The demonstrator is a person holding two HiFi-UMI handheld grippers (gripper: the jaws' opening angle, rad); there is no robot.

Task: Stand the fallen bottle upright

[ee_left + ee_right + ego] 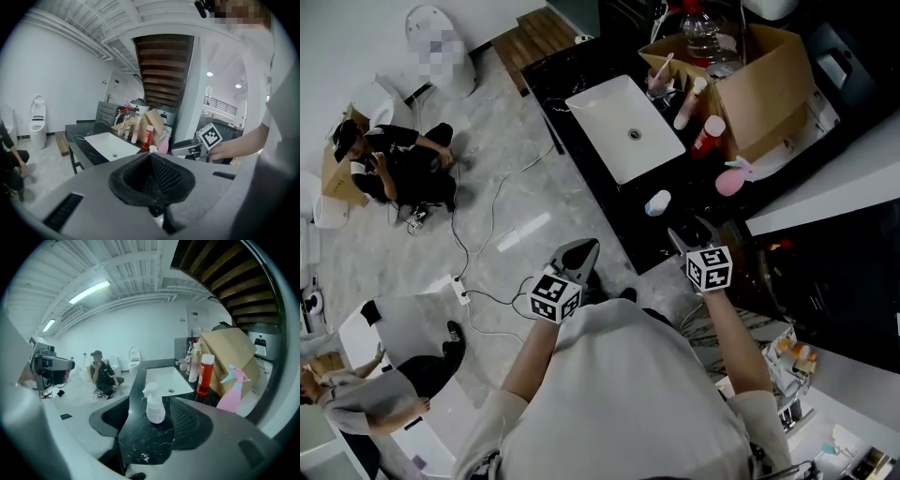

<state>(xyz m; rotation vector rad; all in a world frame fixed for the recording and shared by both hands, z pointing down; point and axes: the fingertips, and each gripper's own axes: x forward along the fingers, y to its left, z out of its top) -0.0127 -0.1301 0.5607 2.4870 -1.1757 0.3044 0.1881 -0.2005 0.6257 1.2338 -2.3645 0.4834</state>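
Bottle point(155, 405), small, white, pump top, sits on the black bench point(140, 446) just ahead of the right tool point(147, 422). That tool's jaws are spread wide and grip nothing. The bottle is on the line between them but beyond the tips, not touching either as far as I can tell. Left tool point(151, 174) has its jaws pressed together and empty, held off the bench edge over the floor. Progress: looks done, since the bottle is on its base near the bench's front edge, and I see no other bottle lying down. Likely all that's left is pulling the right tool away. Long axis is vertical, pump head up, nozzle turned toward the left of the right gripper view. Farther out: white sink point(166, 379), red bottle point(205, 373), pink spray bottle point(233, 392), cardboard box point(232, 352).
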